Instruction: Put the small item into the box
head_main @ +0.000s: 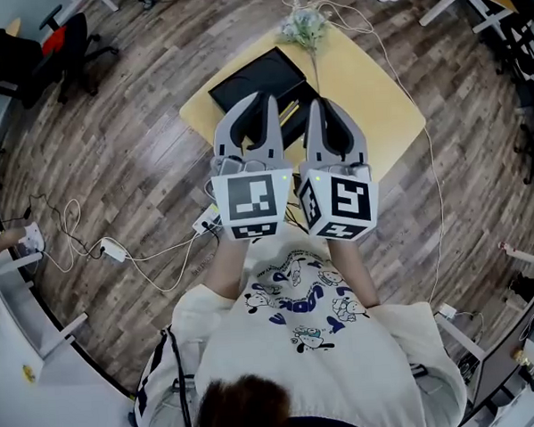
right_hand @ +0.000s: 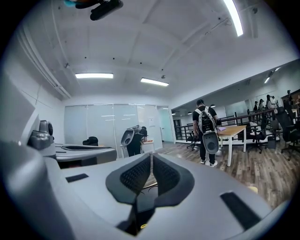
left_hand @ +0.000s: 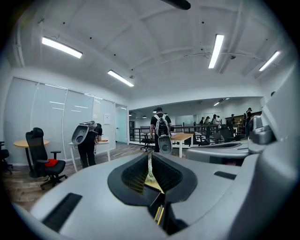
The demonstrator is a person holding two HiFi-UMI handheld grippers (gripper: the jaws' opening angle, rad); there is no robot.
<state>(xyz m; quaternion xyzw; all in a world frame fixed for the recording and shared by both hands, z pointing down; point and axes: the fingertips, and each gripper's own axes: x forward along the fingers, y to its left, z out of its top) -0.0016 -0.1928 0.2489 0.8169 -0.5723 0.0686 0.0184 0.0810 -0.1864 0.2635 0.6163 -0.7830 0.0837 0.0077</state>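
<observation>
Black box (head_main: 253,82) sits far-left on the table (head_main: 377,104); the pale tuft (head_main: 304,23) at its far edge is likely the small item. With left hand-held gripper (left_hand: 150,156) and right hand-held gripper (right_hand: 151,156) closed and empty, open one before descending.

head view steeply down on table (head_main: 377,95), gripper views level across office, sharing backpacked person (left_hand: 161,127)

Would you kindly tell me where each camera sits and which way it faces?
Head view: on the person's head, looking steeply down at the yellow table; torso, forearms, left gripper and right gripper show.
Left gripper view: rides the left gripper, facing out across the office; its shut jaws show.
Right gripper view: likewise on the right gripper, jaws shut.
Shared: both gripper views catch the person with a backpack.
</observation>
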